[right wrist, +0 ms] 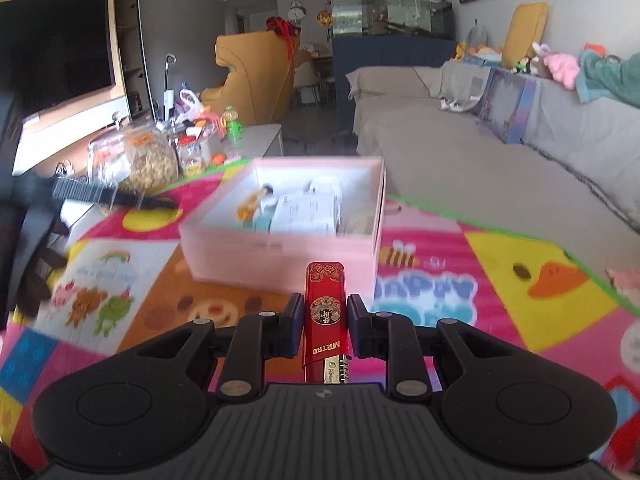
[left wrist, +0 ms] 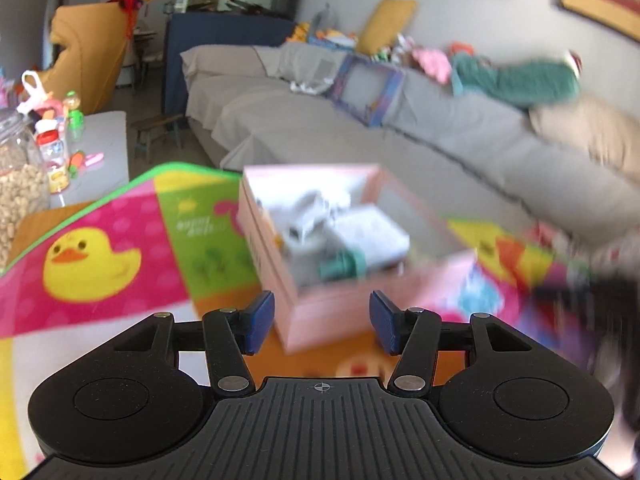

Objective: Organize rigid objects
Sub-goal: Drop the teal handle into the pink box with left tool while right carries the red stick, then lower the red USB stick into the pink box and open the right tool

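Note:
A pink open box point(left wrist: 328, 312) point(right wrist: 280, 248) stands on a colourful play mat point(left wrist: 100, 220) point(right wrist: 520, 280). Inside lie white packets point(left wrist: 368, 236) point(right wrist: 306, 212), a teal piece point(left wrist: 344, 266) and a small orange item point(right wrist: 248, 206). My left gripper point(left wrist: 322, 322) is open and holds nothing; its blue pads point(left wrist: 260, 320) stand either side of the box's near corner without touching. My right gripper point(right wrist: 324, 320) is shut on a red harmonica case point(right wrist: 325, 304) with gold print, just in front of the box's near wall.
A grey sofa point(left wrist: 440, 132) point(right wrist: 460, 152) with toys and cushions runs behind the mat. A low table point(right wrist: 260, 140) carries a glass jar of snacks point(right wrist: 148, 160) point(left wrist: 16, 188) and small bottles. The other gripper point(right wrist: 92, 196) and a dark sleeve show at the left.

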`<state>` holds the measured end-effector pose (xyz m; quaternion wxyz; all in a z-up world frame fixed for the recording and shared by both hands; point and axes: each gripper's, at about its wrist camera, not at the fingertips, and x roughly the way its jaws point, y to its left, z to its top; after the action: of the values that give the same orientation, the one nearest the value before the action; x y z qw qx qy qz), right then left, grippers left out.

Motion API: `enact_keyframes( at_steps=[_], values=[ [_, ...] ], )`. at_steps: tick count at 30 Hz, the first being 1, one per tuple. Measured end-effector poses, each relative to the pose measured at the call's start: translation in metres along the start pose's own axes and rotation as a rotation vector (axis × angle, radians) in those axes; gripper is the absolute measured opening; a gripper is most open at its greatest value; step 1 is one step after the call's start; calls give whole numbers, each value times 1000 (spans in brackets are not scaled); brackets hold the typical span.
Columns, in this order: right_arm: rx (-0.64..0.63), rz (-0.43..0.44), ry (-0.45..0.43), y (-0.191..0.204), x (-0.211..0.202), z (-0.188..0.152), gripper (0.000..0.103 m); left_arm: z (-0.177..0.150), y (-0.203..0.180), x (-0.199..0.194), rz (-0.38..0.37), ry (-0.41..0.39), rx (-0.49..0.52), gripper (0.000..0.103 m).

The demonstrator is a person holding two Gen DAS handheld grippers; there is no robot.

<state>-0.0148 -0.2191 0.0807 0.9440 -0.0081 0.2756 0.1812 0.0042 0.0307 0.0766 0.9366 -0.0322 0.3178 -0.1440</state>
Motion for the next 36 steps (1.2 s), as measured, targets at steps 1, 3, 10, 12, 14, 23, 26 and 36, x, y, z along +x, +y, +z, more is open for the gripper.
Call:
enact_keyframes(
  at_steps=[1,3,10,12,14,23,26,36],
  values=[
    [-2,-3,-17,0,3,13,23,-6,-3,-2,-2,5,12,57],
    [-9,-13,-65,1,14,49,23,-14,-8,-5,-19,13,25,57],
    [25,-68,-57,2,54,108,57,-37,-4,-6,53,49,65,57],
    [37,-47,-22,4,53,91,63,-47,4,-8,98,75,66,57],
    [32,-49,24,7,52,64,65,-55,12,-6,134,106,49,57],
    [93,-43,256,18,69,-33,70,-73,2,13,203,115,-9,72],
    [15,-84,240,33,70,-41,78,-75,-10,19,238,94,-7,83],
    [43,-183,197,28,79,-48,103,-77,-18,28,307,19,-45,86]
  ],
)
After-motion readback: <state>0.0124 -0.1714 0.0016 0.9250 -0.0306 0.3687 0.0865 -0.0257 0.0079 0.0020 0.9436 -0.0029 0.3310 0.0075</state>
